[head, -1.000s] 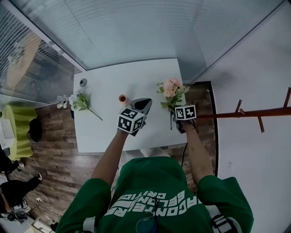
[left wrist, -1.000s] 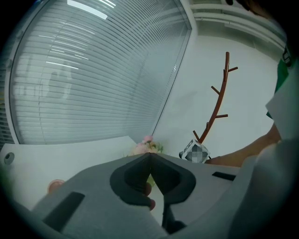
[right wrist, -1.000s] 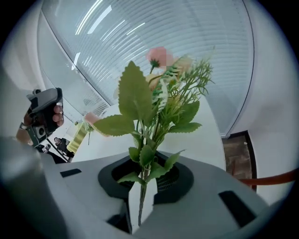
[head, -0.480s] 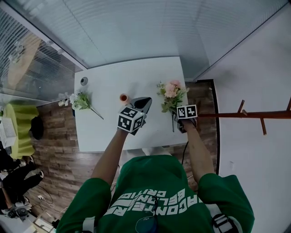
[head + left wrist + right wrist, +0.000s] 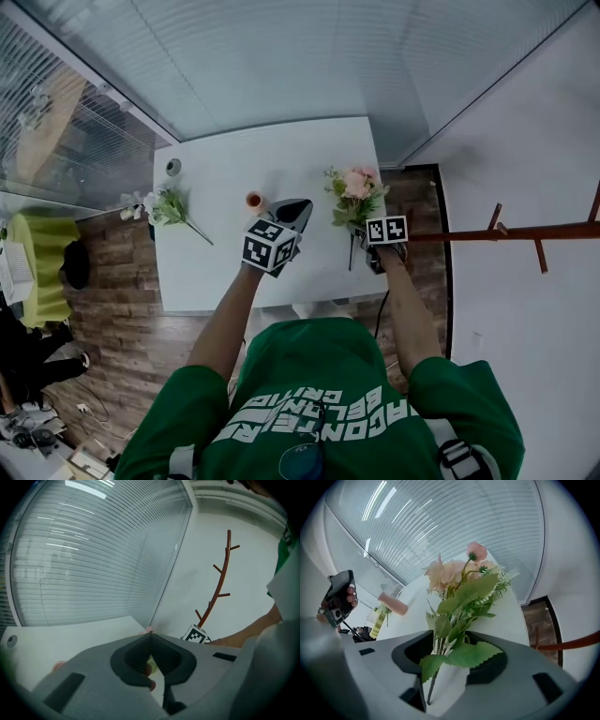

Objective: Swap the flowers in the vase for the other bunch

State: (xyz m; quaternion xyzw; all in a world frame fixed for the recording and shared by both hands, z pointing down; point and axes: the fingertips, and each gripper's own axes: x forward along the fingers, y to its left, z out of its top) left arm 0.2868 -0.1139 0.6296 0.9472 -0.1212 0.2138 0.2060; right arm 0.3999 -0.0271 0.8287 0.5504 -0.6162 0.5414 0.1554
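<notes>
A pink flower bunch (image 5: 356, 187) lies at the right end of the white table (image 5: 225, 159), blooms pointing away from me. Its stems (image 5: 440, 644) run between the jaws of my right gripper (image 5: 364, 246), which have just been opening; a gap shows on both sides, so the pads do not press. A small pink vase (image 5: 253, 200) stands mid-table with nothing in it. Just right of it, my left gripper (image 5: 298, 208) hovers with its tips together (image 5: 150, 637). A white bunch (image 5: 159, 206) lies at the table's left edge.
A small round object (image 5: 172, 167) sits at the far left corner of the table. A brown branch-like coat stand (image 5: 506, 232) rises to the right by the white wall. Glass with blinds runs behind the table. Wooden floor surrounds it.
The right gripper has sunk slightly with the pink bunch, whose stem now lies a little more slanted on the table. The left gripper and the vase have stayed put.
</notes>
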